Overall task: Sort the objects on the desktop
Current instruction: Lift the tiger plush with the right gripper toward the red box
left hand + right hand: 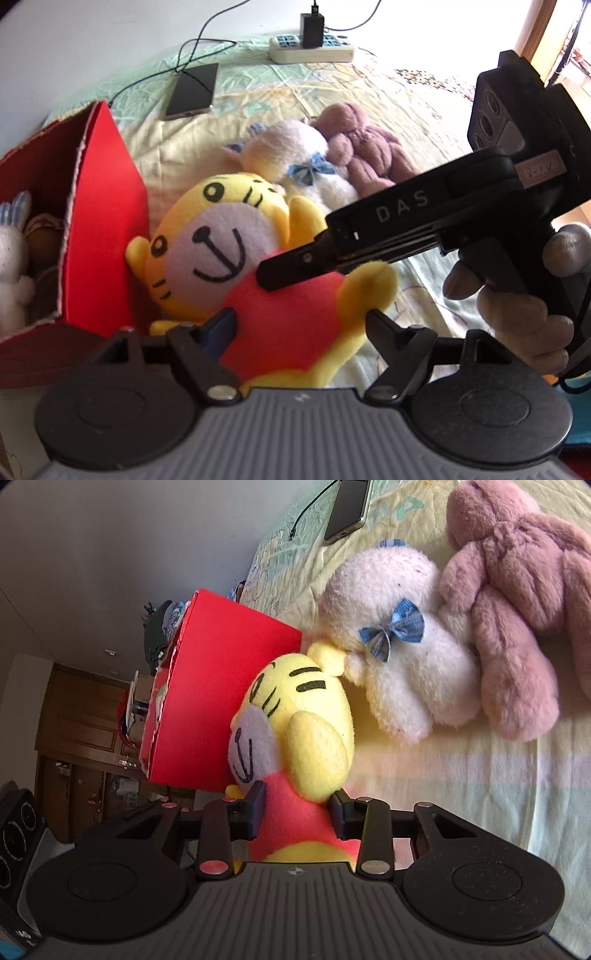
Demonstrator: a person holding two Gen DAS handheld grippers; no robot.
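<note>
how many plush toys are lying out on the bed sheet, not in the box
3: the yellow tiger plush in a red shirt beside the red cardboard box, the white plush with a blue bow behind it, then the pink plush bear. The box holds more.

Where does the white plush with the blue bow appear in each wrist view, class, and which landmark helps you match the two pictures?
Left wrist view: white plush lies upper centre, behind the yellow tiger plush.
Right wrist view: white plush sits upper right of centre, above the tiger.
Shared landmark: the red box, left of the tiger in both views.
</note>
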